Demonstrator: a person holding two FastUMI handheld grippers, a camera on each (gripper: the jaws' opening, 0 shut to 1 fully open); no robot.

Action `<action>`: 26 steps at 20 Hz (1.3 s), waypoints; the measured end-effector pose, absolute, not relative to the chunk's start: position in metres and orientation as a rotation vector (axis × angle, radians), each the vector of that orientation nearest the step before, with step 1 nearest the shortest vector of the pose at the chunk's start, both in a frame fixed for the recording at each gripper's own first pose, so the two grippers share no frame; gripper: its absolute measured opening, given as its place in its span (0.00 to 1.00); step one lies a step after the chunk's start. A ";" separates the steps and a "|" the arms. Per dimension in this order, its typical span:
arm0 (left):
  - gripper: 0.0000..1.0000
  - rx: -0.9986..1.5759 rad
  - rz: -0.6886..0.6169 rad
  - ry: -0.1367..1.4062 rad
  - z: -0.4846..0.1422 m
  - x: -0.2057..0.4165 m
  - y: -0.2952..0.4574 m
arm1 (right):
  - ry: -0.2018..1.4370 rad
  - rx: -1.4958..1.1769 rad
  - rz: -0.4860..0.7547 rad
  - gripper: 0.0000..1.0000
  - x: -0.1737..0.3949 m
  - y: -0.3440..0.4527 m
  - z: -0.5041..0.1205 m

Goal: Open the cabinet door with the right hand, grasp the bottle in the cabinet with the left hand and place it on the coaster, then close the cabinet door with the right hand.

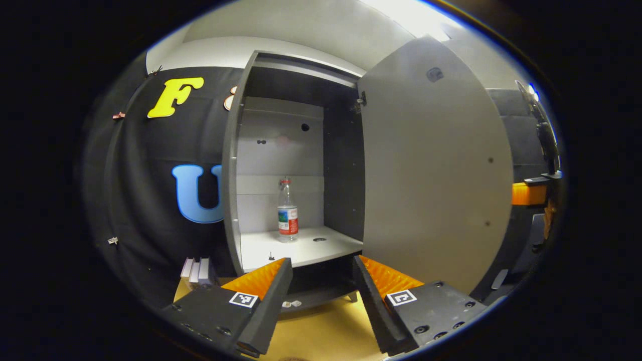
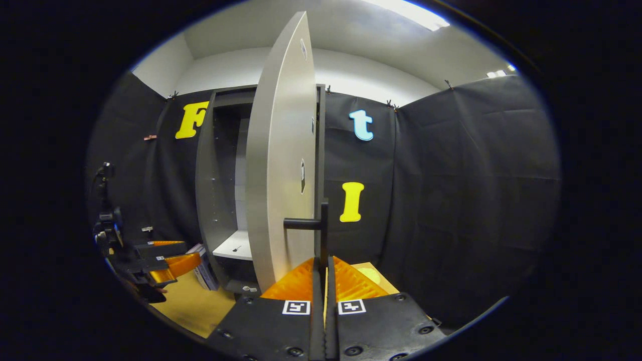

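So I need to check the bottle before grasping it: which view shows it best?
The left gripper view: the bottle stands upright in plain sight on the cabinet shelf, past the open door. In the right gripper view the door hides the bottle's place.

bottle [image 1: 288, 211] label unreadable (too small), no other legible text

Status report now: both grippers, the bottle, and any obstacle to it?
Right gripper shut on door handle, cabinet door open. Left gripper open, short of the shelf. Bottle upright on it, path clear.
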State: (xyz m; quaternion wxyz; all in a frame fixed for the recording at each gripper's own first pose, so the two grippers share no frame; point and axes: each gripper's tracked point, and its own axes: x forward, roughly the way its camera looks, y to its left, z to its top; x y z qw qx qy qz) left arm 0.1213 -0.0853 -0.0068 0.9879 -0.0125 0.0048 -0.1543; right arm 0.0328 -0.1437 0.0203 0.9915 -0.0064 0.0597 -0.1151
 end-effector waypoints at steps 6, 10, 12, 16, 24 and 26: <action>0.79 0.026 -0.197 -0.070 0.019 0.232 -0.082 | 0.113 0.044 -0.155 0.05 0.026 -0.187 0.021; 0.86 0.043 -0.152 -0.090 0.018 0.298 -0.093 | 0.115 0.091 -0.119 0.05 0.025 -0.206 0.019; 0.97 0.019 -0.128 -0.064 0.009 0.321 -0.095 | 0.112 0.091 -0.094 0.06 0.024 -0.207 0.022; 0.95 0.050 -0.073 -0.065 0.004 0.364 -0.096 | 0.142 0.128 -0.014 0.23 0.028 -0.206 0.017; 0.96 -0.012 0.022 -0.030 -0.010 0.434 -0.078 | 0.200 0.072 0.071 0.38 0.035 -0.208 0.014; 0.98 0.003 0.012 -0.018 -0.015 0.445 -0.080 | 0.200 0.085 0.062 0.38 0.035 -0.209 0.015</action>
